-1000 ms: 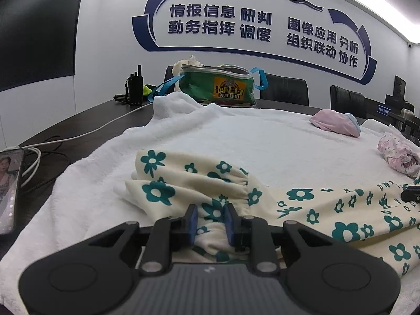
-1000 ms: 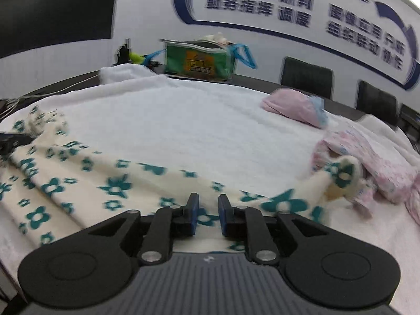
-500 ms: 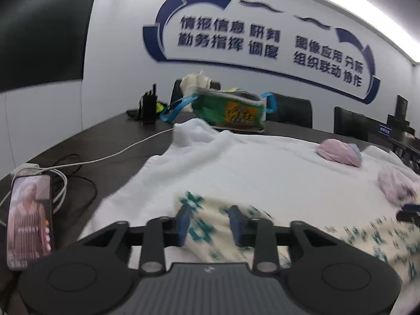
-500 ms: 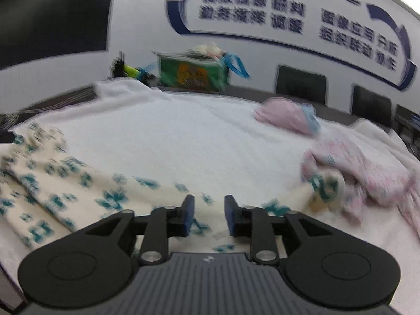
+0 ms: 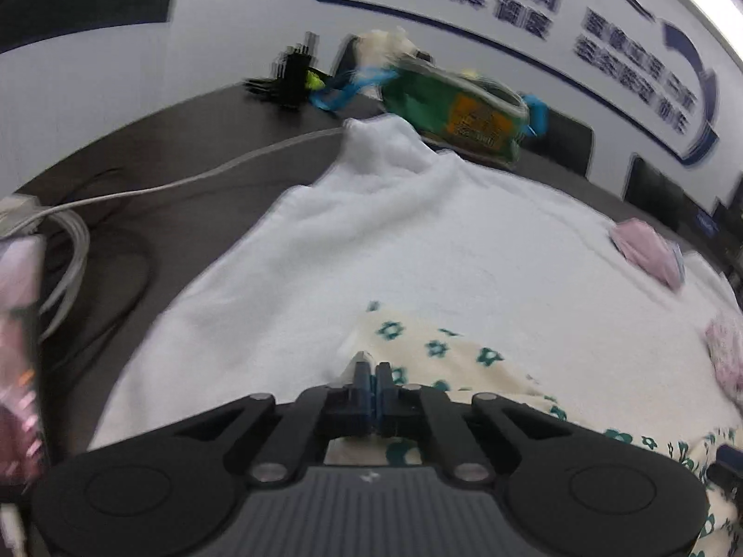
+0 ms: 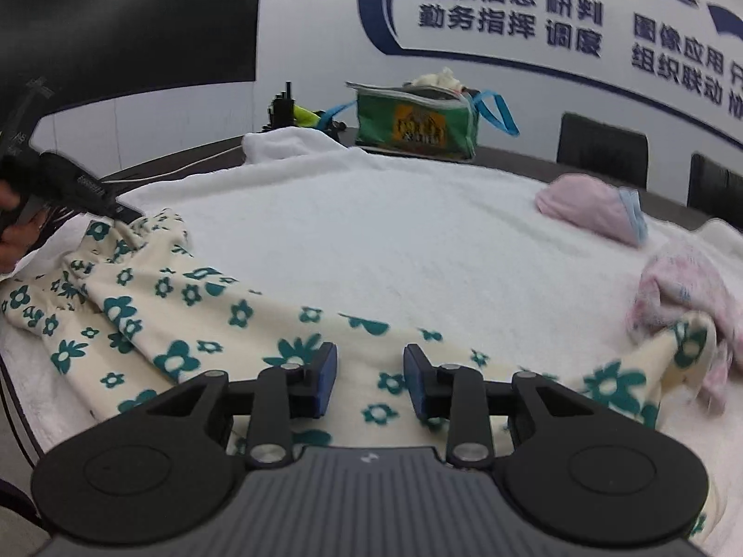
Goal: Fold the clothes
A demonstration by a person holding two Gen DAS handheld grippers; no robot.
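Left claw (image 5: pixel 371 373) pinched together on the edge of the floral garment (image 6: pixel 195 306) — jaws just closed. Right claw (image 6: pixel 370 378) apart above the cloth, nothing gripped — garment lies across the white towel (image 6: pixel 394 232).

A towel (image 6: pixel 394 232) is spread over the table (image 5: pixel 195 158). Along its near edge the flowered garment (image 6: pixel 195 306) is laid out from left to right. At the right end of that garment a crumpled garment (image 6: pixel 687 288) is heaped, touching it. Farther off on the right a folded bundle (image 6: pixel 589 209) is set on the towel. Beyond the towel's far edge a bag (image 6: pixel 418 123) is placed on the table, and a radio (image 6: pixel 281 109) is stood to its left. A cable (image 5: pixel 185 181) is run across the table left of the towel, where a phone (image 5: pixel 18 334) is laid nearest.
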